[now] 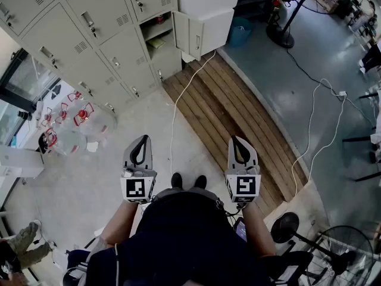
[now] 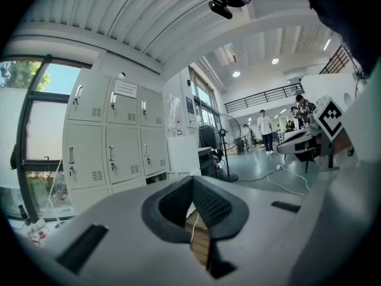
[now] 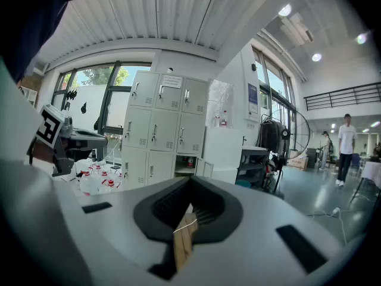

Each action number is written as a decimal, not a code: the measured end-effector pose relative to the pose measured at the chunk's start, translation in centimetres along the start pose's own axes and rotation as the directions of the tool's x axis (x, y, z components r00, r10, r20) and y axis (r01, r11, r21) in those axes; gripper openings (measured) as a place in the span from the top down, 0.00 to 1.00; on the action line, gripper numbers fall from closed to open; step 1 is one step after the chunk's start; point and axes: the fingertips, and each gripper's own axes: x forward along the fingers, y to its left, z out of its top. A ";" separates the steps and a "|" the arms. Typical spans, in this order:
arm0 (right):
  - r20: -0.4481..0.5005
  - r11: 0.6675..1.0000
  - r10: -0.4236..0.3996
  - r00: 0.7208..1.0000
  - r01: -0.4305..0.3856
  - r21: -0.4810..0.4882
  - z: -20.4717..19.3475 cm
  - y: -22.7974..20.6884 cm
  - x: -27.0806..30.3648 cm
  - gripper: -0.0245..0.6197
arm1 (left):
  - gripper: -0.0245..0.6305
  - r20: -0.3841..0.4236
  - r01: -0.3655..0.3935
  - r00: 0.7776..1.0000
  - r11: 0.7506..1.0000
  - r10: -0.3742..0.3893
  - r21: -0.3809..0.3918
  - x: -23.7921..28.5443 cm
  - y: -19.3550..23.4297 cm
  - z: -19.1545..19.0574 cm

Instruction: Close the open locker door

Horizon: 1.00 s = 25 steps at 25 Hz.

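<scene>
The grey lockers (image 1: 89, 34) stand far ahead at the top left. One low compartment (image 1: 158, 31) is open, with small items on its shelves, and its door (image 1: 195, 36) swings out to the right. In the right gripper view the open compartment (image 3: 186, 164) and its door (image 3: 202, 168) show just above the jaws. My left gripper (image 1: 143, 138) and right gripper (image 1: 236, 139) hang side by side in front of the person's body, well short of the lockers. On both, the jaws meet at the tips and hold nothing.
A white cable (image 1: 174, 109) runs across the floor from the lockers toward me, beside a strip of wooden planks (image 1: 232, 112). Several red-capped water bottles (image 1: 77, 115) lie at the left. A white cabinet (image 1: 208, 5) and a blue bin (image 1: 240, 31) stand right of the door. Fans (image 1: 333, 243) sit at the lower right.
</scene>
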 end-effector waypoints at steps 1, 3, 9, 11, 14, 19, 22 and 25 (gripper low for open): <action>-0.002 1.000 -0.002 1.000 0.002 0.006 -0.1 -0.1 0.0 0.97 | 0.96 0.014 0.002 1.000 1.000 -0.002 0.005 0.1 -0.2 0.3; -0.003 1.000 -0.003 1.000 0.003 0.011 -0.3 -0.2 -0.1 0.97 | 0.96 0.032 0.007 0.999 1.000 -0.007 0.012 0.2 -0.4 0.8; 0.000 1.000 -0.004 1.000 0.004 0.019 -0.3 -0.4 0.1 0.97 | 0.96 0.032 0.008 0.999 1.000 -0.009 0.010 0.4 -0.6 0.8; -0.001 0.999 -0.010 1.000 0.010 0.032 -0.5 -0.5 0.1 0.97 | 0.96 0.032 0.006 0.999 1.000 -0.006 0.001 0.4 -0.7 0.8; 0.003 0.999 -0.014 1.000 0.014 0.039 -0.7 -0.9 0.0 0.97 | 0.96 0.038 0.013 0.999 1.000 -0.014 0.014 0.6 -1.0 1.0; 0.003 1.000 0.000 1.000 0.000 0.012 -0.5 -0.9 0.2 0.96 | 0.96 0.030 0.017 0.999 0.999 -0.018 0.028 0.7 -1.1 0.7; 0.009 1.000 0.000 1.000 0.000 -0.001 -0.6 -1.0 0.4 0.96 | 0.96 0.034 0.016 0.999 1.000 -0.016 0.014 0.9 -1.1 0.9; 0.015 1.000 -0.002 1.000 0.002 -0.002 -0.5 -1.3 0.4 0.95 | 0.96 0.037 0.018 0.999 1.000 -0.019 0.018 1.0 -1.4 1.1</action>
